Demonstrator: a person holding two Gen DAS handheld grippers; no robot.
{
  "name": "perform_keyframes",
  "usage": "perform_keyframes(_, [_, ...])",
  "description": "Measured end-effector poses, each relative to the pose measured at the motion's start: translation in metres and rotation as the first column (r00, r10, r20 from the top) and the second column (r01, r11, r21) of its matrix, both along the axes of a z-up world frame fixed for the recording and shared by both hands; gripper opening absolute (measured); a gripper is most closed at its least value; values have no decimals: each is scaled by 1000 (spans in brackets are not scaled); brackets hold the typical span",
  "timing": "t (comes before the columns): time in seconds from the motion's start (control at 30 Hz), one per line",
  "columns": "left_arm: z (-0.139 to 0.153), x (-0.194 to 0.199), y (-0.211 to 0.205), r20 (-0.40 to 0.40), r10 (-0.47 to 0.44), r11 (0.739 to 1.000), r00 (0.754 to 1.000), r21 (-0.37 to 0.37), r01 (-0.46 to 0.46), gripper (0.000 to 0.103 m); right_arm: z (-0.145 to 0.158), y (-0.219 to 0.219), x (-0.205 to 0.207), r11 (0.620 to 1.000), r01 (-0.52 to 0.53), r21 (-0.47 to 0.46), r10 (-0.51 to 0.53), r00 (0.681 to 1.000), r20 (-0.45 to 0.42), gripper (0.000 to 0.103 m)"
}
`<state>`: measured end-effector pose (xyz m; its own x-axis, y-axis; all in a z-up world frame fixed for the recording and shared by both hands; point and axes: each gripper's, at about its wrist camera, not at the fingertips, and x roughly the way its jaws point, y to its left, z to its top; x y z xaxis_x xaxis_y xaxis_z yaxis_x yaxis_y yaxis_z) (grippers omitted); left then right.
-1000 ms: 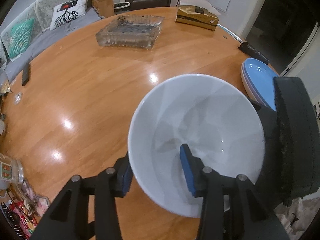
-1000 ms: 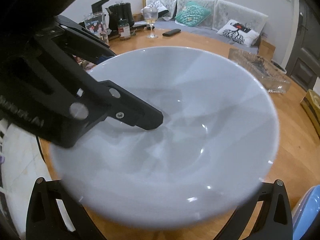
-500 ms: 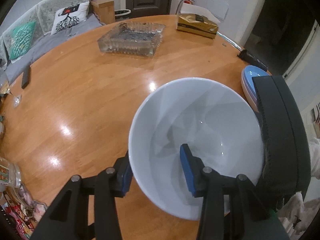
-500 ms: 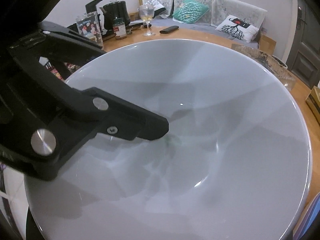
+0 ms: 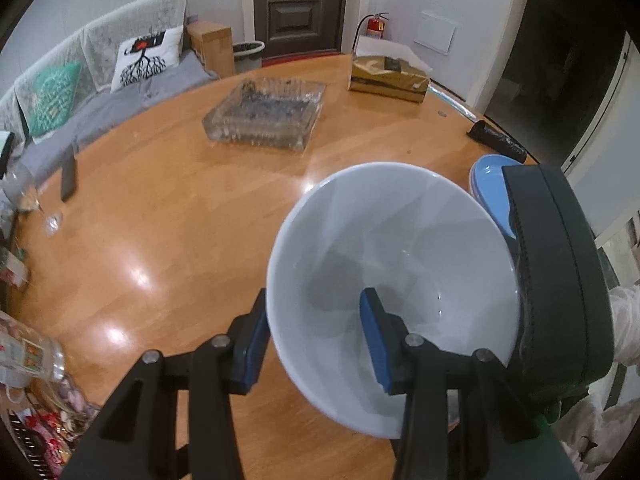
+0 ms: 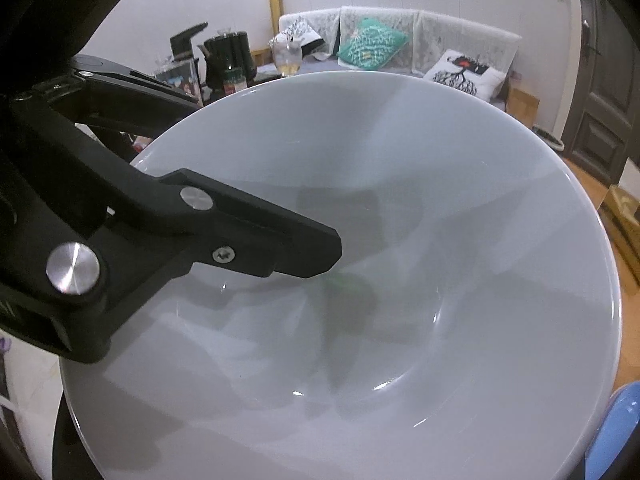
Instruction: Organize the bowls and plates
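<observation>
Bowl (image 5: 394, 280) is clamped at its rim by the left gripper (image 5: 316, 332) above the table (image 5: 168, 216), beside the blue plates (image 5: 490, 188); placement is judged pending. Right gripper's state cannot be told.

left wrist cam looking steeply down across the round wooden table (image 5: 168, 208) toward the door, right wrist cam jammed right up against the white bowl (image 6: 360, 280), both sharing that bowl and the sofa
</observation>
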<state>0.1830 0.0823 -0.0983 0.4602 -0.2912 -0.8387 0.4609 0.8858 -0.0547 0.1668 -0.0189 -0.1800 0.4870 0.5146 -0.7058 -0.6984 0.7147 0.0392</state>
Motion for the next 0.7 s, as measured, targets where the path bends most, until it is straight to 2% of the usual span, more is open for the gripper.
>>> perform_keyframes(0.3, [26, -9, -22, 33, -19, 999, 999, 27, 18, 39, 21, -21, -5, 1000, 16, 27, -16, 1000, 22, 101])
perform_keyframes(0.7, [41, -22, -70, 57, -67, 996, 996, 56, 63, 39, 31, -62, -15, 998, 58, 34, -59, 998, 36, 101])
